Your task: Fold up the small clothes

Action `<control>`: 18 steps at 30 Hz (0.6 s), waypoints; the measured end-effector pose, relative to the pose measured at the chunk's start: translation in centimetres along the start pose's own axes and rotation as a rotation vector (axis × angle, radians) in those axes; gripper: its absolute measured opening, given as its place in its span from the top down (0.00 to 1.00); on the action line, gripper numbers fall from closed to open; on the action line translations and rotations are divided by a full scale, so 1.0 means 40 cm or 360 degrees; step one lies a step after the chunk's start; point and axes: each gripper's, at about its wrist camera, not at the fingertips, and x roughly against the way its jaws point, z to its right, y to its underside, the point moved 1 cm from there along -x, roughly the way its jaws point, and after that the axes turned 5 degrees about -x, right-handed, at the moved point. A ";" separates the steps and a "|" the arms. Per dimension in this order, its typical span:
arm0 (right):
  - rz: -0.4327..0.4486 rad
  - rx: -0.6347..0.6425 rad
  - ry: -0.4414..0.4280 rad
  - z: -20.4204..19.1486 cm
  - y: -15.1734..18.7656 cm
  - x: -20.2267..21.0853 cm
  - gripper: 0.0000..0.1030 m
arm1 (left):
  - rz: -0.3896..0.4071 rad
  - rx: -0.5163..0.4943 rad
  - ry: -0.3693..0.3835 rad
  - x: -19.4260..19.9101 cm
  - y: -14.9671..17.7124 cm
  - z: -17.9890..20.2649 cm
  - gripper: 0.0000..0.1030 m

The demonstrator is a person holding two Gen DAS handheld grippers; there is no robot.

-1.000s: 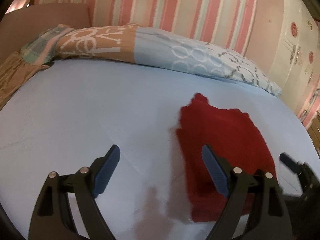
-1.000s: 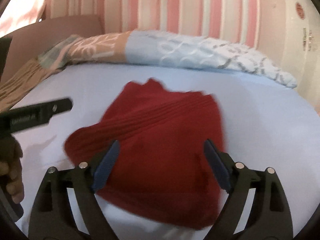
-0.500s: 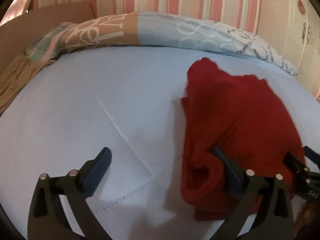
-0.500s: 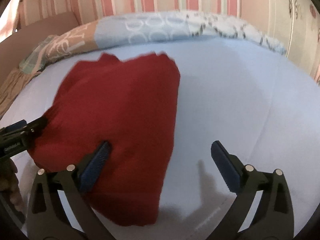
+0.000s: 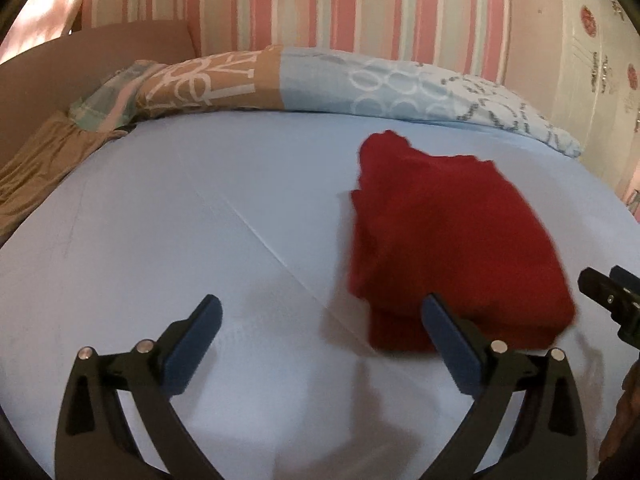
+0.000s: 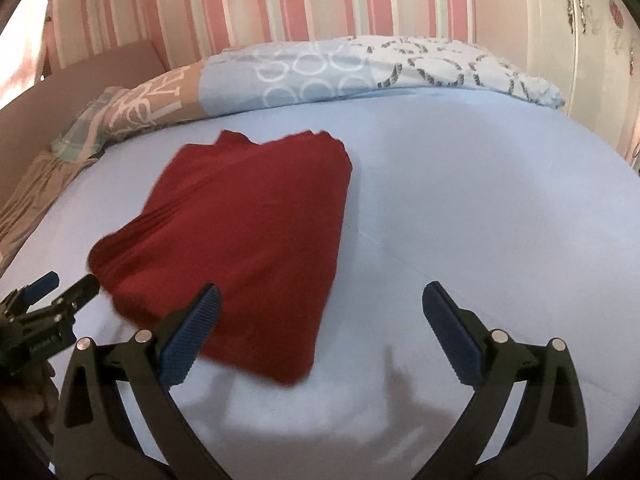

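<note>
The folded red garment (image 5: 452, 240) lies flat on the light blue bed sheet (image 5: 180, 220), right of centre in the left wrist view and left of centre in the right wrist view. The left gripper (image 5: 320, 332) is released, jaws wide, its right finger overlapping the garment's near edge. The right gripper (image 6: 320, 320) is likewise spread, holding nothing, its left finger over the cloth. Both tilt downward toward the bed. A patterned pillow (image 6: 360, 68) lies along the top.

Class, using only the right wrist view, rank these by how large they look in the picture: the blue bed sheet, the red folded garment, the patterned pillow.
1. blue bed sheet
2. red folded garment
3. patterned pillow: lies farther from the camera, so its true size is unsure.
</note>
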 end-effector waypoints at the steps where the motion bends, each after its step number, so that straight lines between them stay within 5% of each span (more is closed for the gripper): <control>1: 0.0009 0.0006 -0.0001 -0.005 0.003 0.038 0.03 | -0.0006 -0.0017 0.0000 0.028 -0.001 0.011 0.03; 13: 0.0030 0.0032 -0.0015 -0.044 0.043 0.361 0.03 | 0.0071 -0.0113 0.0094 0.377 -0.031 0.094 0.03; 18: 0.0048 0.0037 0.0011 -0.049 0.004 0.390 0.03 | 0.0045 -0.0041 0.0119 0.387 -0.061 0.050 0.03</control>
